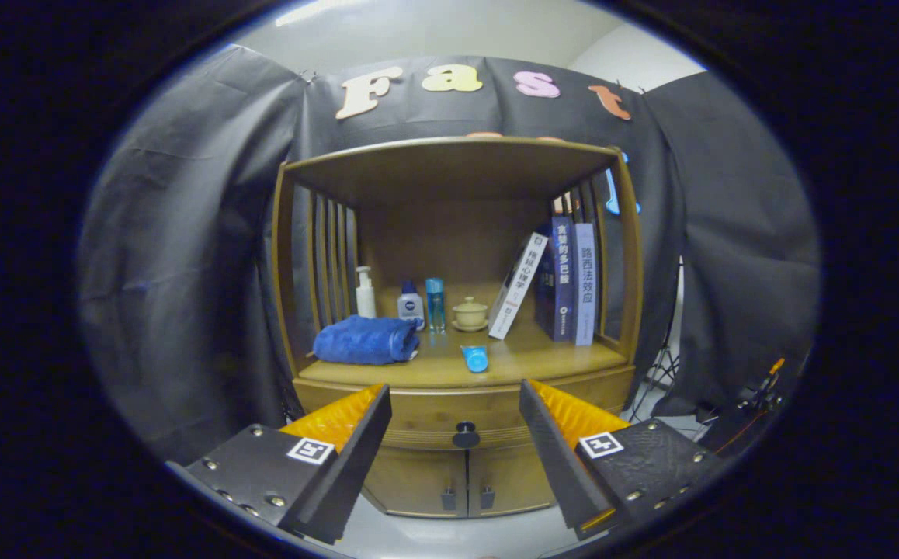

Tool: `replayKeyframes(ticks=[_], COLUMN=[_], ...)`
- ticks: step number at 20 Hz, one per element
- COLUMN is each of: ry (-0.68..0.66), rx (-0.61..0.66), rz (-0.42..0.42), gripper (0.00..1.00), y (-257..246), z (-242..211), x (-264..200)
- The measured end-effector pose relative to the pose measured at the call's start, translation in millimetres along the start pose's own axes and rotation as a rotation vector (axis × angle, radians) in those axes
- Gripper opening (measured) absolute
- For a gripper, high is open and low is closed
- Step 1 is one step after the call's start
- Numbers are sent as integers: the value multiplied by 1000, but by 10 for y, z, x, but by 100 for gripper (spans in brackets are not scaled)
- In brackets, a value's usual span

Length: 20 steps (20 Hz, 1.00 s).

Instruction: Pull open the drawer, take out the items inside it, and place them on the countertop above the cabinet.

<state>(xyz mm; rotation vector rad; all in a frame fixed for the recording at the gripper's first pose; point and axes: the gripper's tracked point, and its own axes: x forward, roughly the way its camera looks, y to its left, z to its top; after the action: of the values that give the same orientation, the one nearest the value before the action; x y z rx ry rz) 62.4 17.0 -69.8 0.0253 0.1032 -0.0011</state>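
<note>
Beyond your spread, empty fingers (456, 404) you have one closed drawer (465, 415) with one knob (466, 435), two cabinet doors (465, 481), three bottles (411, 303), one blue towel (364, 340), one lidded cup (470, 314), one blue tube (476, 358) and four books (566, 279).

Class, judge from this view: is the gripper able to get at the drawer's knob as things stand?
Probably yes. The gripper has its fingers open, and the drawer knob sits ahead, framed between them, with nothing in the way. The drawer looks shut.
</note>
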Motion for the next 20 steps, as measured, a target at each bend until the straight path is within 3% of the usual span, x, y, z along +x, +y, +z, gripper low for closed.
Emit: replayKeyframes(ticks=[5, 10, 20], ry=[-83, -98, -132], rx=[-83, -36, -19], rz=[10, 21, 20], gripper=[99, 99, 98], y=[-21, 5, -34], z=[433, 600, 803], x=[-501, -911, -1215])
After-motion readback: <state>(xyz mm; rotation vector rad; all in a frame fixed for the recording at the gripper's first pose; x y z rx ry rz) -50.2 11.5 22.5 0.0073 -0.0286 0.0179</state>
